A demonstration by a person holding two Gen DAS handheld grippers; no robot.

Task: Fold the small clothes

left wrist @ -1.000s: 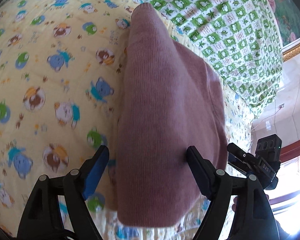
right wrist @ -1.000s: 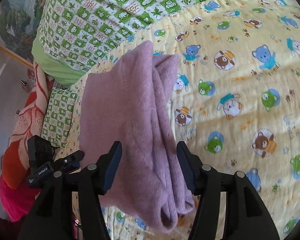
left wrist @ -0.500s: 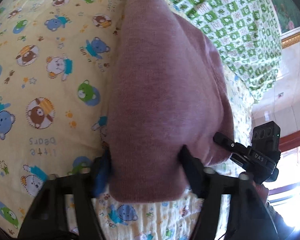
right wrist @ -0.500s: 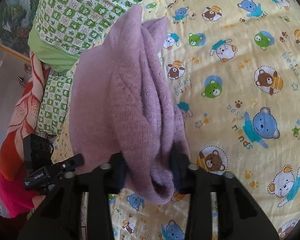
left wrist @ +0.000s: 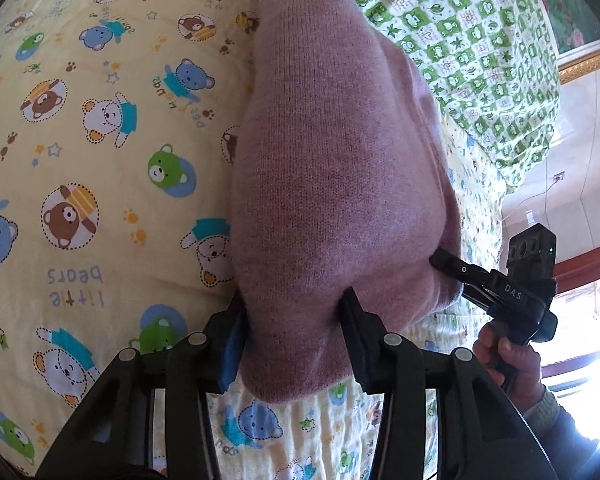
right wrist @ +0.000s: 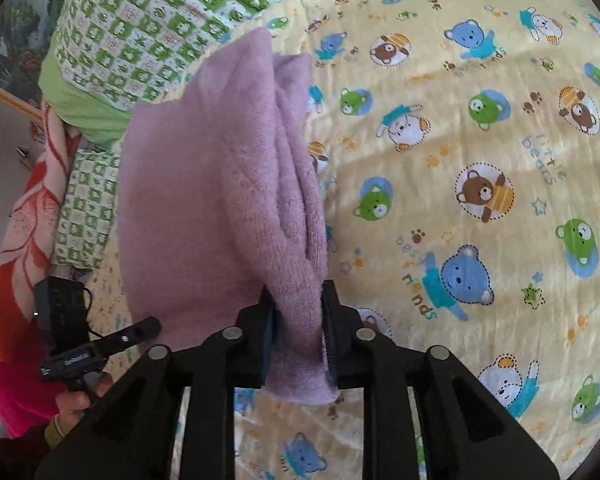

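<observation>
Left wrist: both grippers' fingers (left wrist: 352, 322) clamp the mauve knit garment (left wrist: 332, 168) (long axis running away).

Mounted just behind each pair of fingers, looking forward and down along them, very near the mauve knit garment (left wrist: 332, 168) that fills mid-frame. Left wrist view facing the yellow bear-print sheet (left wrist: 100, 160), the right gripper (left wrist: 496, 288) at its right edge. Right wrist view mirrored, the left gripper (right wrist: 96, 344) lower left. Shared by both: garment, sheet, green checked quilt (right wrist: 160, 20)
</observation>
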